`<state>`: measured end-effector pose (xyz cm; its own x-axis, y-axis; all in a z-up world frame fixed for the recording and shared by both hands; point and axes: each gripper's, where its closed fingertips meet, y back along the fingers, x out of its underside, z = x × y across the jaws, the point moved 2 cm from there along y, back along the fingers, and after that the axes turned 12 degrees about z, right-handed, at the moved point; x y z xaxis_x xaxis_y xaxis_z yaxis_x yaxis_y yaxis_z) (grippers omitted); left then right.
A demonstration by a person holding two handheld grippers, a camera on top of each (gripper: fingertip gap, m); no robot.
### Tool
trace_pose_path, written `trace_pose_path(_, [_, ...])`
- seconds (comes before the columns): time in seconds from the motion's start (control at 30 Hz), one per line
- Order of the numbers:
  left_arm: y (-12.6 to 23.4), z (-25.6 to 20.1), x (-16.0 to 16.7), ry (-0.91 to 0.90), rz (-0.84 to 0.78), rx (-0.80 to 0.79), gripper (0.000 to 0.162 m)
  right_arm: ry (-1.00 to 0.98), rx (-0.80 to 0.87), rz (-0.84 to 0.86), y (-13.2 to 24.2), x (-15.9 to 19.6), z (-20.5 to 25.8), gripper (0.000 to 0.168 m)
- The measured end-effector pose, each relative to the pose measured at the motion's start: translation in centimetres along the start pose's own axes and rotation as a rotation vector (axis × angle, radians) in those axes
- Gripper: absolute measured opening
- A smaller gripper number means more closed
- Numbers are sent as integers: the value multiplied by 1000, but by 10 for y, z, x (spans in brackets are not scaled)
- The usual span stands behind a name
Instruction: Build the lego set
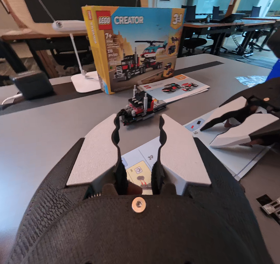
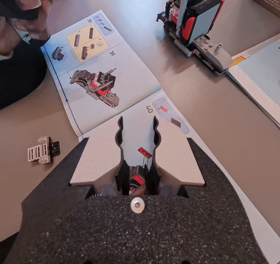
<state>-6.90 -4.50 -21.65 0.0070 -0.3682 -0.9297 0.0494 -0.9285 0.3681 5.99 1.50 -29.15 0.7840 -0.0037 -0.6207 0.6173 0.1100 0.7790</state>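
Note:
A partly built black, red and grey lego truck (image 1: 140, 109) stands on the grey table (image 1: 45, 135), just beyond my left gripper (image 1: 138, 117), which is open and empty. The truck also shows in the right wrist view (image 2: 195, 29) at the upper right. An open instruction booklet (image 2: 106, 74) lies under both grippers. My right gripper (image 2: 137, 118) is open and empty, low over the booklet's right page; it also shows in the left wrist view (image 1: 206, 137) at the right. A small grey and black grille assembly (image 2: 44, 150) lies on the table left of the right gripper.
The lego box (image 1: 133, 47) stands upright behind the truck, with a second booklet (image 1: 174, 87) lying beside it. A white desk lamp base (image 1: 86, 82) and a black box (image 1: 31, 84) sit at the back left. Crinkled plastic (image 1: 250, 79) lies at the far right.

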Motion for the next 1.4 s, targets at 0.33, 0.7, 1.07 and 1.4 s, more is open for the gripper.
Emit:
trace_pose_path(0.33, [15, 17, 13, 224, 158, 80, 55, -37, -8, -5, 3, 2, -3, 33])
trace_pose_path(0.7, [28, -24, 30, 125, 250, 321, 37, -104, -58, -18, 5, 4, -7, 28])
trace_pose_path(1.07, [48, 56, 45, 149, 244, -202, 28, -129, -78, -24, 8, 6, -8, 28])
trace_pose_path(1.4, [51, 65, 49, 271, 208, -146, 28, -156, -95, -28, 9, 7, -9, 26])
